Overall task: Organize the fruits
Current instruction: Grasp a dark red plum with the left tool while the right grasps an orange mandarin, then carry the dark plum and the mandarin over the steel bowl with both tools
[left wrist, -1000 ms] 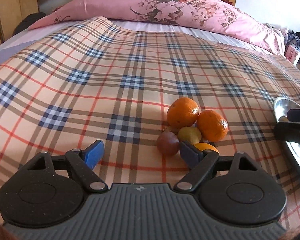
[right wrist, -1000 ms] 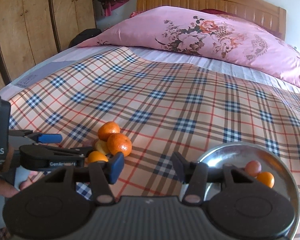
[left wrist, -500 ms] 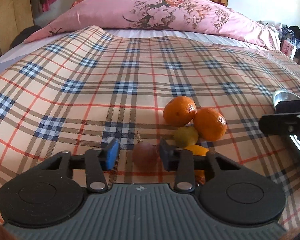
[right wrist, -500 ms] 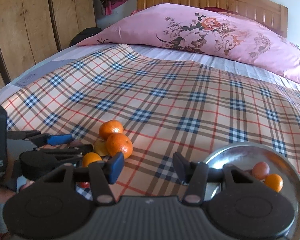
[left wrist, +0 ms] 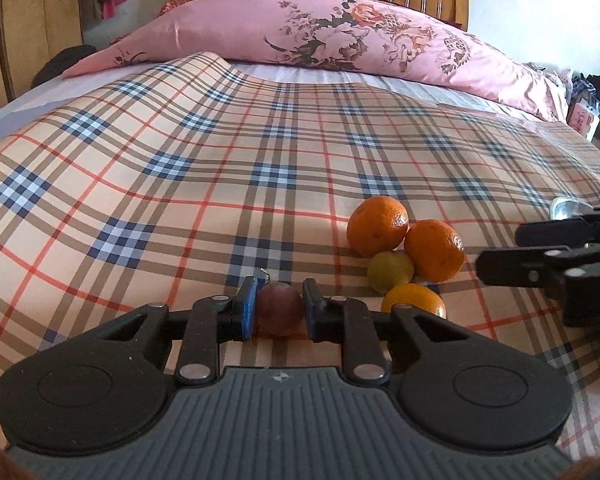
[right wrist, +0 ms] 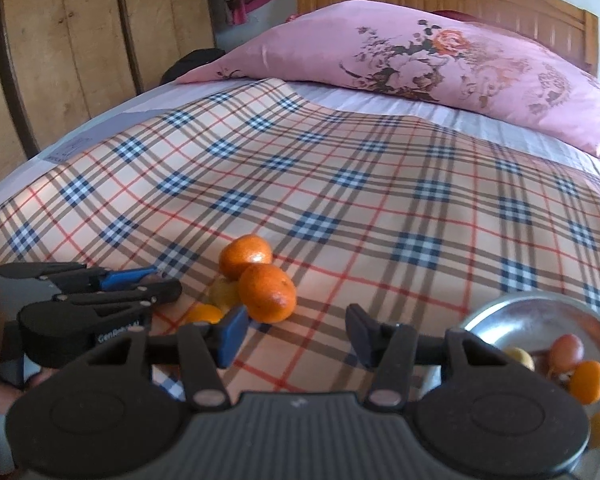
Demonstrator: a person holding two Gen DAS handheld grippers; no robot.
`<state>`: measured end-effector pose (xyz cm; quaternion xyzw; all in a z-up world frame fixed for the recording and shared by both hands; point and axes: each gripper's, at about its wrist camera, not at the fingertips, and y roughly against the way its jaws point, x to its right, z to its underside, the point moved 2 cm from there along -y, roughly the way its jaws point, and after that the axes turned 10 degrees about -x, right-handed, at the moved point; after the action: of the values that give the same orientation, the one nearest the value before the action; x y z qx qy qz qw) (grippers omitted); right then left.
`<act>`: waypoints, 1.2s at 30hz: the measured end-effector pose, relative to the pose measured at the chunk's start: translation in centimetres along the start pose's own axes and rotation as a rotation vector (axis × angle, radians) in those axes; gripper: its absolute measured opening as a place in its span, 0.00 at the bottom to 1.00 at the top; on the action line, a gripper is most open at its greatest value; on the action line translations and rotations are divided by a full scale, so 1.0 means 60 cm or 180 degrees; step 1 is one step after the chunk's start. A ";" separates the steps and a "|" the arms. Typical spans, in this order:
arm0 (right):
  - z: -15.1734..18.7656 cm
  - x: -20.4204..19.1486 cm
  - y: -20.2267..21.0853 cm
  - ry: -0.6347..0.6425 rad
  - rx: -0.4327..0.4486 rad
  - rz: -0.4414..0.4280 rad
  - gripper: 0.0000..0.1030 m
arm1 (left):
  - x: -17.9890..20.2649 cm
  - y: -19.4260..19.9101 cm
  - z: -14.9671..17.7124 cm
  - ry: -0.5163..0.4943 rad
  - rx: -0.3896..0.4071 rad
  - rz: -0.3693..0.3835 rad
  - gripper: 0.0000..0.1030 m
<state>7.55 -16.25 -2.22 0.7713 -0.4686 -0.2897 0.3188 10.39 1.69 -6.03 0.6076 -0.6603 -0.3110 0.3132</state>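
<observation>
My left gripper (left wrist: 278, 308) is shut on a small dark purple fruit (left wrist: 279, 309), low over the plaid bedspread. Just right of it lies a cluster: two oranges (left wrist: 377, 225) (left wrist: 435, 250), a small yellow-green fruit (left wrist: 390, 271) and a small orange fruit (left wrist: 414, 300). In the right wrist view my right gripper (right wrist: 296, 336) is open and empty, between that cluster (right wrist: 266, 293) and a round metal plate (right wrist: 540, 312). The plate holds a reddish fruit (right wrist: 567, 353), a small orange one (right wrist: 588, 377) and two yellowish ones. The left gripper (right wrist: 140, 280) shows at the left there.
The plaid bedspread (left wrist: 260, 152) covers the bed. A pink floral pillow (left wrist: 340, 36) lies at the headboard. Wooden wardrobe doors (right wrist: 80, 40) stand at the left. The right gripper's fingers (left wrist: 540, 256) reach in from the right edge of the left wrist view.
My left gripper moved left around the purple fruit and closed on it, drawing it away from the cluster. My right gripper stayed open and shifted slightly left, showing more of the plate.
</observation>
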 end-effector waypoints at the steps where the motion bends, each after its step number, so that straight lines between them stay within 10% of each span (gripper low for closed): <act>1: -0.002 -0.004 -0.004 0.0023 0.0002 0.0011 0.52 | 0.000 0.000 0.000 0.0012 0.0006 0.0004 0.23; 18: -0.020 -0.023 -0.074 0.0129 -0.0099 0.0072 0.32 | -0.003 0.001 0.002 0.0104 0.0040 0.0024 0.23; 36: 0.014 -0.014 0.008 -0.0176 0.0058 0.0098 0.30 | 0.015 0.051 0.008 0.0283 0.0025 -0.0085 0.23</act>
<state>6.33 -15.86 -2.25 0.7586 -0.4916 -0.3017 0.3031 8.07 1.01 -3.85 0.6308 -0.6388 -0.2853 0.3357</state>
